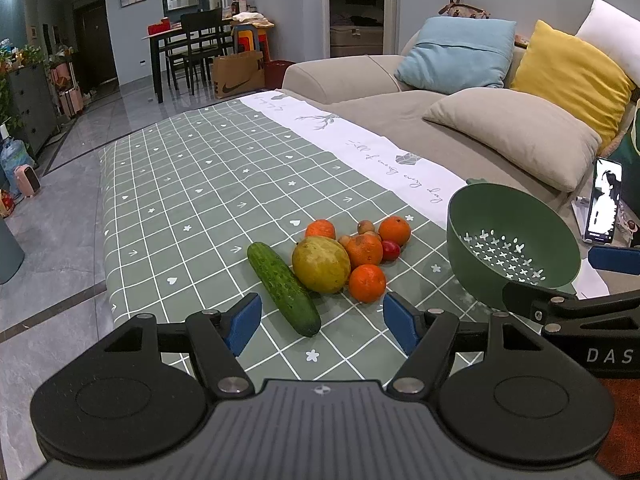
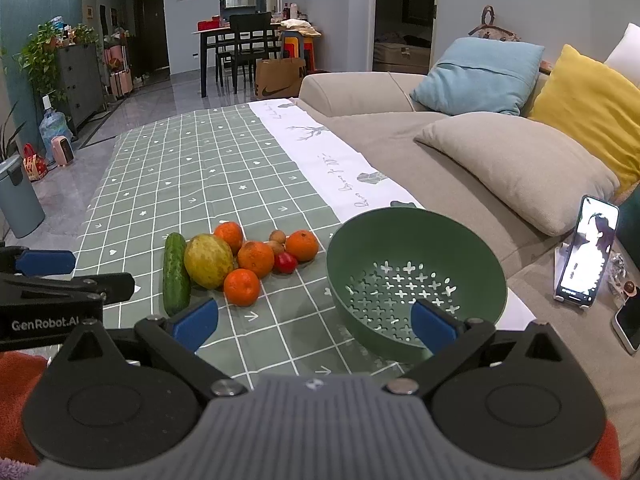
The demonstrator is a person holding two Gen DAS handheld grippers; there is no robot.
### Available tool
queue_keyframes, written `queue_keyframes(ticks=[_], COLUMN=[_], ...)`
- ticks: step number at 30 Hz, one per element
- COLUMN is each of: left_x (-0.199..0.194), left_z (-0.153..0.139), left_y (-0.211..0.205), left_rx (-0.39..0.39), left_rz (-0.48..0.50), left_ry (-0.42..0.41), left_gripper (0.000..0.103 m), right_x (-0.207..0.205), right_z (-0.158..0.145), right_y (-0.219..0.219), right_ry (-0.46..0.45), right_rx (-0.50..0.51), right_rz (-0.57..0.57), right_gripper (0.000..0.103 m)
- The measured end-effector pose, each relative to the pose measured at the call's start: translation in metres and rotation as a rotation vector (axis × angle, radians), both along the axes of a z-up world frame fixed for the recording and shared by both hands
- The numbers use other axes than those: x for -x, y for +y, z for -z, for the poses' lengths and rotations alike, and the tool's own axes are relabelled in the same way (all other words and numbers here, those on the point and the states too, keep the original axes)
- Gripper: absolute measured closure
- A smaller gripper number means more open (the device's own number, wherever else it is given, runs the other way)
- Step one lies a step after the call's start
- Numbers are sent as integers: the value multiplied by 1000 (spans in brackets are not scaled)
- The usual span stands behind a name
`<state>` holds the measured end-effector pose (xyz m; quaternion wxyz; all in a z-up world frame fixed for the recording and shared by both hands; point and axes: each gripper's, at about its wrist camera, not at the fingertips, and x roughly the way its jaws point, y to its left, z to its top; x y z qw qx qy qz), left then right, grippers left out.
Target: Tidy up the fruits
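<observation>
- Green checked tablecloth (image 1: 192,184) holds a fruit pile (image 1: 344,256) left of the green colander (image 2: 416,280).
- My left gripper (image 1: 322,322) and right gripper (image 2: 316,322) hover spread wide, empty.

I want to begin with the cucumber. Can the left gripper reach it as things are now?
Probably yes. The left gripper is open, and the cucumber lies on the tablecloth right before it, its near end between the fingers; only the yellow-green fruit touches its side.

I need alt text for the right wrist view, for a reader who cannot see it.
An empty green colander sits on a checked tablecloth, right of a fruit pile and a cucumber. The open right claw hovers in front.
</observation>
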<state>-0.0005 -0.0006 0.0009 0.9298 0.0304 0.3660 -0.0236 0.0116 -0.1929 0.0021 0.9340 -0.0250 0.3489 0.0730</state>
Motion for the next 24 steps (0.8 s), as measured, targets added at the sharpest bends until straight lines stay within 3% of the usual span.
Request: queue_keyframes(ticks=[24], left_x=[0], left_z=[-1], left_y=[3], left_rx=[6], left_rz=[-5], left_ry=[-3], left_gripper=[21], right_x=[-5], right_z=[-2], right_y=[-4], right_ry=[6], right_rx=[-1], right_rz=[8], right_gripper=[4])
